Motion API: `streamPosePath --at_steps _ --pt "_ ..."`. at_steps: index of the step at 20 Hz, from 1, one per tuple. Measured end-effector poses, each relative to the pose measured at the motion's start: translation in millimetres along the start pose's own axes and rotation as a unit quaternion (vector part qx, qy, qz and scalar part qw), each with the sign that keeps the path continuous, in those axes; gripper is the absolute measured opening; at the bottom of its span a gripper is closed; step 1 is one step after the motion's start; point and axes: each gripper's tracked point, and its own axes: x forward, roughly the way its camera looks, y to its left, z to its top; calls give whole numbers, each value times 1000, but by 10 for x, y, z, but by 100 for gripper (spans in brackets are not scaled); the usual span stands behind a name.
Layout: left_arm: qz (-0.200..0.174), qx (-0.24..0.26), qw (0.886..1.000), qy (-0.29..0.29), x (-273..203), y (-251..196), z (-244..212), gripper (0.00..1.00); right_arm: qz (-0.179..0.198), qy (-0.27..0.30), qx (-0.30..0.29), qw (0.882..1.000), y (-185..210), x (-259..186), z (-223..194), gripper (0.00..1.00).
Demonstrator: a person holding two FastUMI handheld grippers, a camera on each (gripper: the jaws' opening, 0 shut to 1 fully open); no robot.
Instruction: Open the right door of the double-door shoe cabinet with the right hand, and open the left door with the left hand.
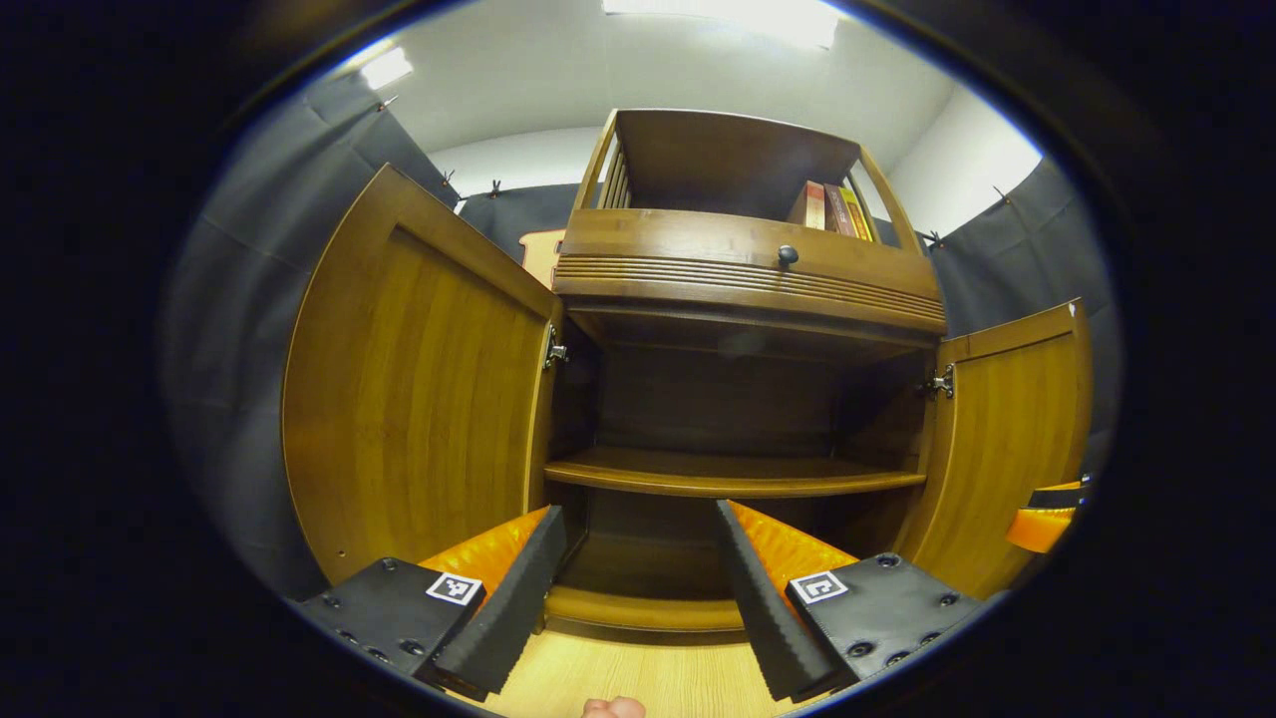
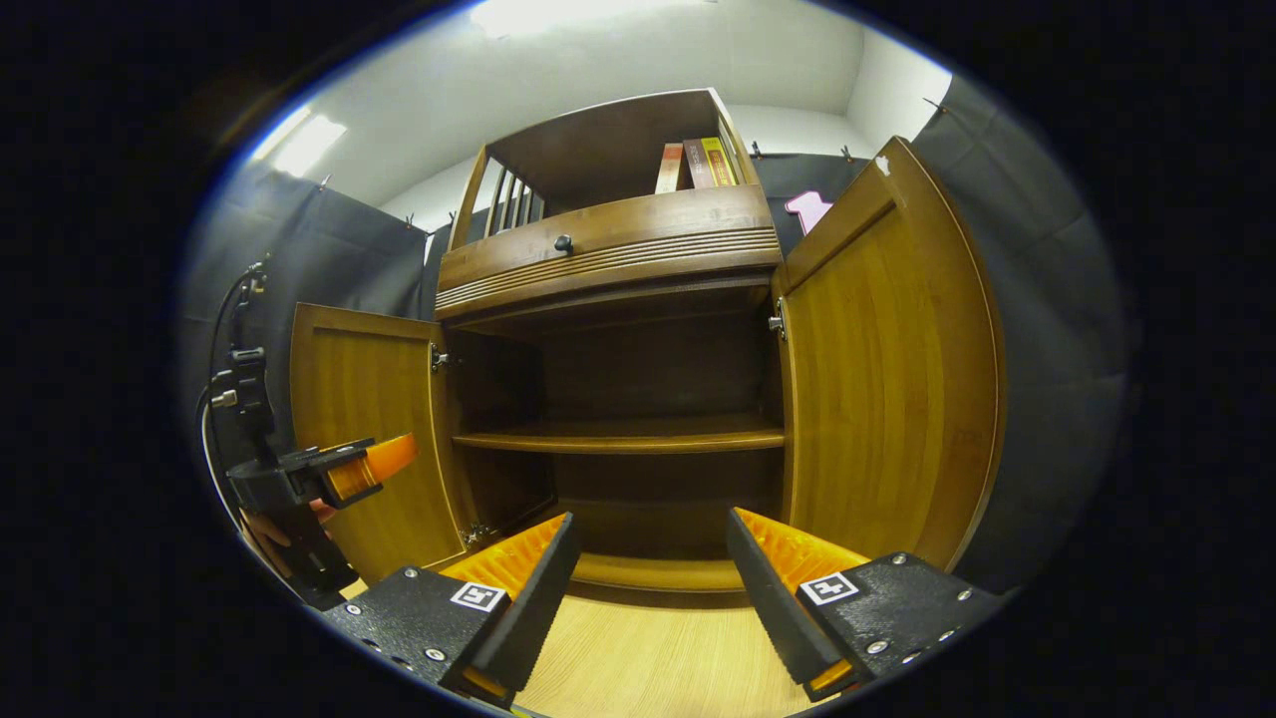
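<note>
No readable text. Book spines (image 1: 832, 209) on the cabinet's top shelf too small to read. Square coded markers (image 1: 455, 587) on the tongs' mounts, no letters or numbers.

right gripper (image 1: 1047, 514): cut off at edge | books (image 1: 832, 209): titles too small

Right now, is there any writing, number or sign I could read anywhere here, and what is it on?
No readable words or numbers.
Book spines on the cabinet's top shelf: any print is too small and blurred.
Square black-and-white marker tags on the left gripper, and on the right gripper: coded patterns, not text.
Both cabinet doors: plain wood.
</note>
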Motion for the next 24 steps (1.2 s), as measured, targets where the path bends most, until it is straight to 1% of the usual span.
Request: streamPosePath --at_steps 3,4,5,12,17,24 --pt "3 5 1000 -6 -12 32 61 94 6 -2 1 1000 61 9 16 92" --pt "4 7 1000 -8 0 37 81 96 9 -2 2 1000 78 8 1 92" --pt "4 10 1000 -9 2 35 100 94 9 -1 1 1000 89 15 -10 92" --pt "-1 17 1000 -18 -17 -13 170 95 16 2 3 1000 150 74 -48 92" --pt "-2 10 1000 -23 1 2 200 95 16 -2 4 1000 163 111 -20 92" --pt "-3 15 1000 -25 62 15 191 95 11 1 1 1000 133 131 -43 92"
